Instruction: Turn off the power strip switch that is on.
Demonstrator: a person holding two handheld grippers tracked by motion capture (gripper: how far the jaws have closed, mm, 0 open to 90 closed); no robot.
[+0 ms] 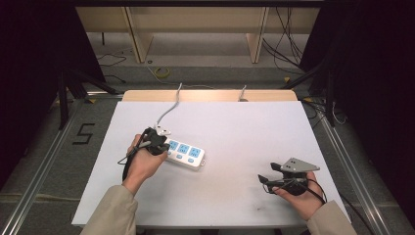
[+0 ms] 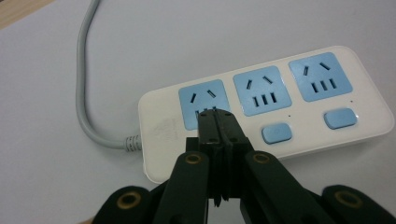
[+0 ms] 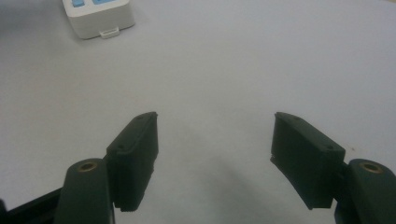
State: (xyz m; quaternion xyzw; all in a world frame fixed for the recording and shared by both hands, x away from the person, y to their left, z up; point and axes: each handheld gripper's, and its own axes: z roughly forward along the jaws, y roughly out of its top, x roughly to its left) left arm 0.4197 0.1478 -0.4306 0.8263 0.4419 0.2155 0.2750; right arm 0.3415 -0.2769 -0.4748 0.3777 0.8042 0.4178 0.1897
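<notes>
A white power strip (image 1: 190, 155) with three blue sockets lies left of the table's middle, and its grey cable (image 1: 169, 109) runs toward the back edge. My left gripper (image 1: 157, 142) is over the strip's cable end. In the left gripper view it (image 2: 215, 112) is shut with nothing between its jaws, its tips over the lower edge of the leftmost socket (image 2: 204, 99) of the power strip (image 2: 154, 154). Two blue switches (image 2: 277, 133) show beside it. My right gripper (image 1: 265, 178) is open over bare table at the front right. In the right gripper view it (image 3: 215, 116) is empty, with the strip's end (image 3: 100, 19) far off.
The white tabletop (image 1: 244, 127) has a wooden strip (image 1: 210, 95) along its back edge. A second grey cable (image 1: 242, 93) hangs over that edge. Loose cables and a yellow coil (image 1: 162, 72) lie on the floor behind, and a "5" mark (image 1: 84, 133) is at the left.
</notes>
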